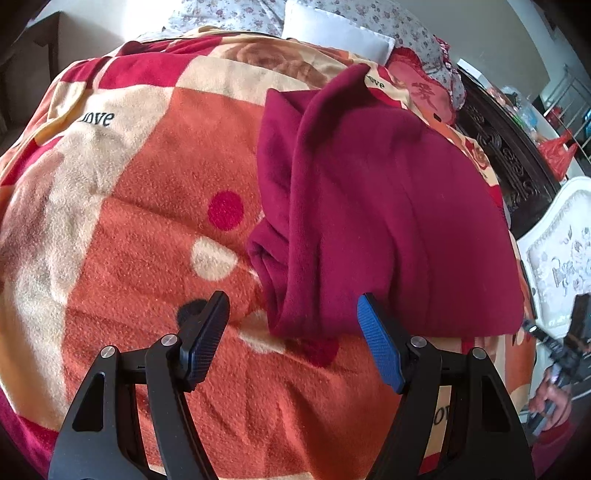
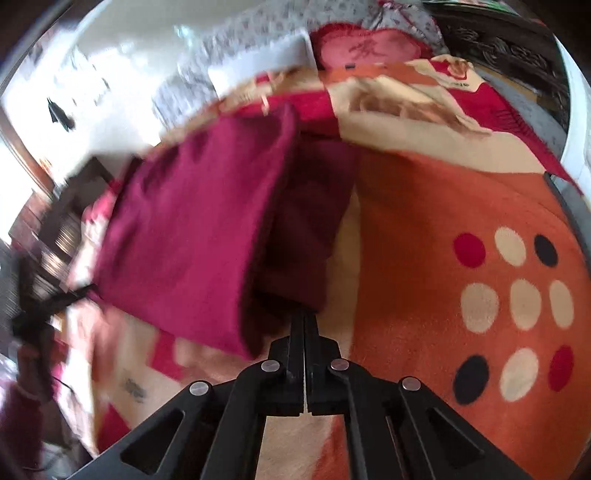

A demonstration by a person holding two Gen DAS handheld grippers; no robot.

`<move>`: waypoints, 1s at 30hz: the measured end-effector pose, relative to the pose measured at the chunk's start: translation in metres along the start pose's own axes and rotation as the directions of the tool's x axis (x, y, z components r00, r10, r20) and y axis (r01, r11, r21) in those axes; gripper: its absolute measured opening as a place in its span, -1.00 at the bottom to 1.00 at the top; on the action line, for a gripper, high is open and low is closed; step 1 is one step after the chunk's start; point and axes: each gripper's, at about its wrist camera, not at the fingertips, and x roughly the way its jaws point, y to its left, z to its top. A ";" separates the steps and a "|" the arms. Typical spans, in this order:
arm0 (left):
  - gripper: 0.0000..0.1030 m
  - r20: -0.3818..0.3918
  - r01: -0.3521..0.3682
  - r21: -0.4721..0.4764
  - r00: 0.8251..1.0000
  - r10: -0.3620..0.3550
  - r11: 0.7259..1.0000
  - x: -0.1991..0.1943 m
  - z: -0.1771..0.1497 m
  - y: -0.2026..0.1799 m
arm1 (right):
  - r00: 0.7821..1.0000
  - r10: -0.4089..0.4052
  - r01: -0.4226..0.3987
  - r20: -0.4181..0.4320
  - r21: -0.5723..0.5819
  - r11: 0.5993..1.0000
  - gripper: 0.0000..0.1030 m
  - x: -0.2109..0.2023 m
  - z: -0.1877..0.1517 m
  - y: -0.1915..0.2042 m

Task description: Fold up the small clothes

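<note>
Garment: a maroon fleece garment (image 1: 388,221) lies partly folded on the blanket, one side turned over itself in a thick lengthwise roll.
Landmark: an orange, cream and red fleece blanket (image 1: 147,221) with dots and the word "love", spread over the bed.
Garment position: on the blanket's half nearer the carved dark headboard (image 1: 498,147); its far end reaches toward the white pillow (image 1: 332,33) and the red cushion (image 1: 417,88).
Left gripper (image 1: 291,314): released, jaws spread wide, nothing pressed between the pads; it hovers above the blanket at the garment's near edge.
Left gripper fingers: the blue-padded finger (image 1: 380,343) is level with the garment's near hem; whether it touches the cloth cannot be told. The other finger sits over bare blanket.
Right gripper (image 2: 303,321): clenched, fingers fully together, tips at the near corner of the garment (image 2: 207,229). A corner of cloth appears pinched and lifted at the tips; the view is blurred.
Right-side view: the garment's upper layer hangs raised off the blanket (image 2: 443,192) beside a darker lower layer.
Person: a hand (image 1: 552,402) holds the other tool at the blanket's edge.
</note>
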 end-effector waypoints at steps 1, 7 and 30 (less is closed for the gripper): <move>0.40 0.002 0.006 0.006 1.000 -0.006 1.000 0.000 0.000 -0.001 | 1.000 0.004 -0.004 0.023 0.000 1.000 -1.00 -0.009 0.002 0.001; 0.02 0.007 0.033 0.040 0.999 -0.033 0.999 0.004 0.001 -0.006 | 0.996 0.055 -0.056 0.068 0.007 0.998 -0.96 -0.028 0.022 0.020; -0.80 0.014 0.020 0.015 1.000 -0.020 1.000 -0.005 0.004 0.009 | 0.970 0.232 -0.241 -0.069 -0.195 0.951 0.19 0.089 0.088 0.183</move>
